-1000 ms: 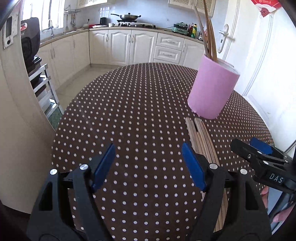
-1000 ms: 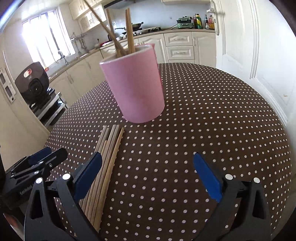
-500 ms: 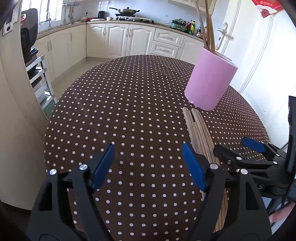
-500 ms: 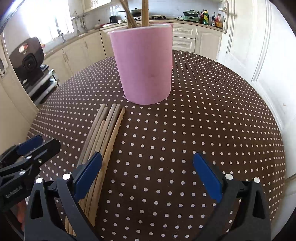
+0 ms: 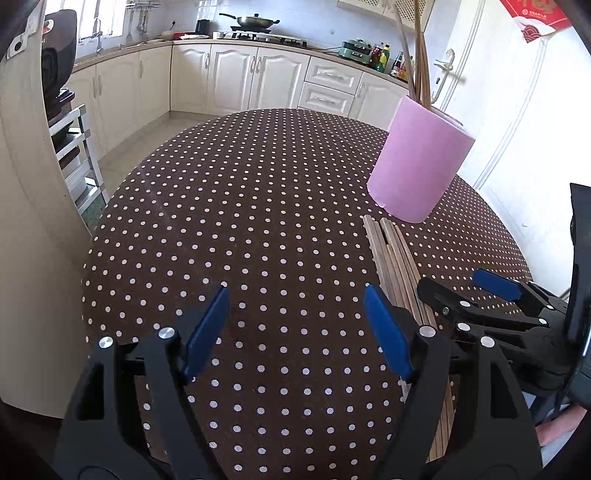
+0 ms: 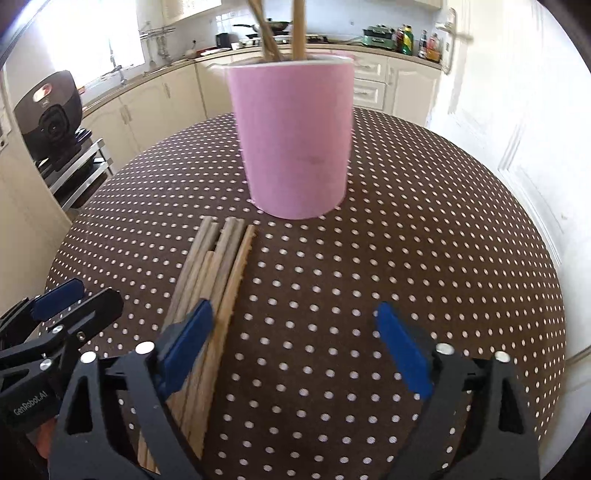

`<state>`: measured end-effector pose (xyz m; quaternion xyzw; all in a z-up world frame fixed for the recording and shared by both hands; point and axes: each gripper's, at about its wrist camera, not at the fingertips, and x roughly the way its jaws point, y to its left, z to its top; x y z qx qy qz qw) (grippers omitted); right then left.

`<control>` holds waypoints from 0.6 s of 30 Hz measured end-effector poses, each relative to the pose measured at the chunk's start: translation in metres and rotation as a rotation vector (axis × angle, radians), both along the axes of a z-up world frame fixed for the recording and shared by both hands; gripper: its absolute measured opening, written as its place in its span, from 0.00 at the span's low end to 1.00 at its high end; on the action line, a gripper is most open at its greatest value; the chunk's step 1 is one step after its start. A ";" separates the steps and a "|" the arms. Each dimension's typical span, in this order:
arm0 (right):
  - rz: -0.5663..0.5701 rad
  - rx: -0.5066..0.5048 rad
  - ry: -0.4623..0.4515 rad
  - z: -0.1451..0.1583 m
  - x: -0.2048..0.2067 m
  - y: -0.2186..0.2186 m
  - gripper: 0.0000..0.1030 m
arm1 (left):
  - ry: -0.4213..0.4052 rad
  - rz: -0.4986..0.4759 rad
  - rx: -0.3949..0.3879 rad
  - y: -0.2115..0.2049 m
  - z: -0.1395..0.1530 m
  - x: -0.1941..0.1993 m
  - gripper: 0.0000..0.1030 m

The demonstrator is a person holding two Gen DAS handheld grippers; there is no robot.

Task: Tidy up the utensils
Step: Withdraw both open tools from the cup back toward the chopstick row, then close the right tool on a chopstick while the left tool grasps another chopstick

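A round tabletop (image 5: 258, 221) wears a brown cloth with white dots. Behind it run cream cabinets (image 5: 236, 81) with a wok (image 5: 255, 22) on the hob (bottles (image 6: 417, 40) stand further along). A black appliance (image 6: 51, 114) sits on a rack at left, and a white door (image 6: 498, 92) at right.

One pink cup (image 6: 293, 144) stands on one dotted table (image 6: 406, 236), holding what look like three chopsticks (image 5: 419, 70), though blur hides the exact count, with roughly six more chopsticks (image 6: 218, 269) lying flat, and two grippers
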<state>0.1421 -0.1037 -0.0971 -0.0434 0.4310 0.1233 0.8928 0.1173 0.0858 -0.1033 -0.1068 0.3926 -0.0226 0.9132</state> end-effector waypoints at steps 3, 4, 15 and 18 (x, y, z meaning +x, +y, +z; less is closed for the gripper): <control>0.024 -0.013 -0.016 0.000 -0.001 0.006 0.68 | 0.000 0.002 -0.008 0.003 0.000 0.001 0.72; 0.033 -0.013 -0.019 0.001 -0.002 0.007 0.65 | 0.001 0.005 -0.010 0.004 0.000 0.001 0.72; 0.018 0.007 0.000 0.000 -0.011 0.003 0.49 | -0.003 0.006 -0.029 0.008 -0.002 0.002 0.72; 0.019 -0.003 0.003 0.000 -0.014 0.005 0.48 | -0.004 0.006 -0.026 0.008 -0.001 0.001 0.72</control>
